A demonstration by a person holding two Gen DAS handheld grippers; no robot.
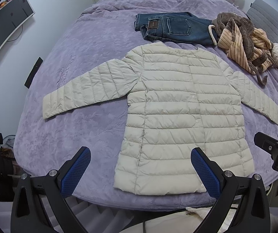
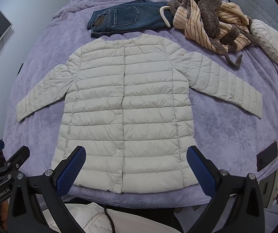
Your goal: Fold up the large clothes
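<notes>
A cream quilted puffer jacket (image 1: 177, 104) lies flat and front up on the purple bedspread (image 1: 80, 58), sleeves spread to both sides, snaps closed. It also shows in the right wrist view (image 2: 127, 104). My left gripper (image 1: 140, 155) is open and empty, hovering above the jacket's lower left hem. My right gripper (image 2: 137, 153) is open and empty above the hem's middle. The right gripper also shows at the right edge of the left wrist view (image 1: 274, 145), and the left gripper at the left edge of the right wrist view (image 2: 7, 163).
Folded blue jeans (image 1: 173, 29) lie beyond the jacket's collar. A brown and striped robe (image 1: 243, 40) is heaped at the far right, next to a cream cushion (image 2: 270, 42). A dark phone (image 2: 267, 159) lies on the bed's right edge. A monitor (image 1: 7, 21) stands at the left.
</notes>
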